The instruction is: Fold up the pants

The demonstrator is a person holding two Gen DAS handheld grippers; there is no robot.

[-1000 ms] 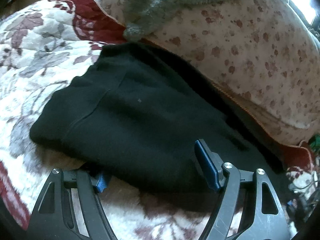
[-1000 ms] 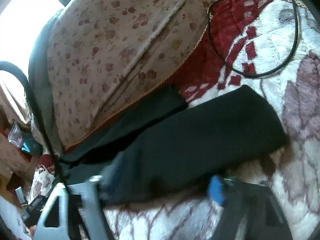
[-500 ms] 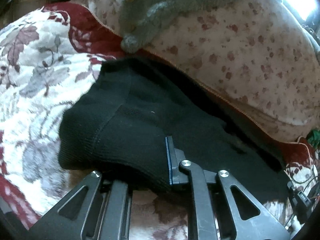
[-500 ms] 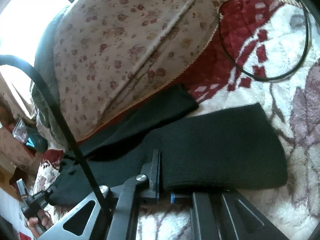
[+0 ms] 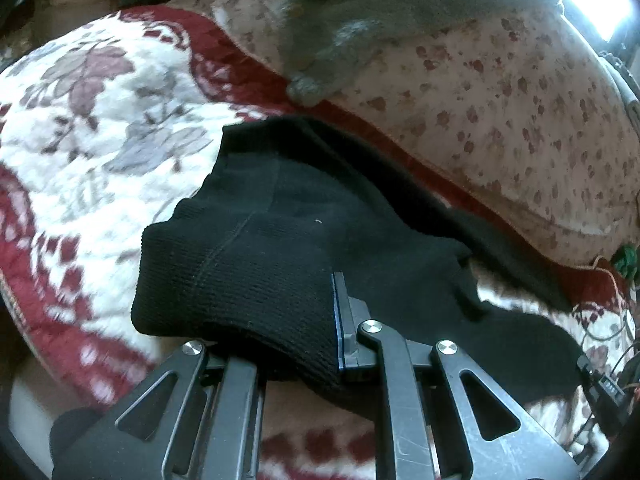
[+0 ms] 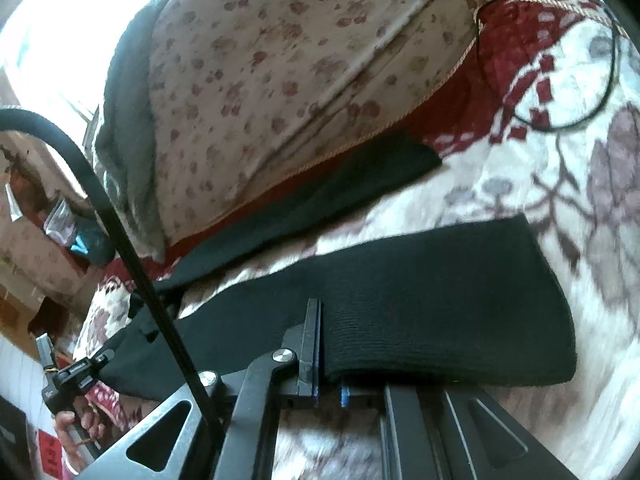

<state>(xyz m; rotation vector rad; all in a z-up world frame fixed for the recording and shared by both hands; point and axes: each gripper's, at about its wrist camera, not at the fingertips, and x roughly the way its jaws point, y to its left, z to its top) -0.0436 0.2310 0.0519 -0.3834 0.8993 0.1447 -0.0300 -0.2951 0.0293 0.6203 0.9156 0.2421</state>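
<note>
Left tongs (image 5: 316,344) are clenched on the ribbed waistband end of the black pants (image 5: 280,248), with the fabric draped over the near finger. Right tongs (image 6: 326,364) are clenched on the edge of one pant leg (image 6: 440,300), near its cuff. The pants lie across a bed, on a white and maroon floral blanket (image 5: 100,128); the gripped portions sit raised off it. The second pant leg (image 6: 320,196) lies flat farther back, apart from the first and alongside a maroon border. Beyond it rises a spotted beige cushion (image 6: 280,60) with a grey garment (image 5: 360,32) draped on top. A thin black cable (image 6: 580,112) loops on the blanket at far right.
</note>
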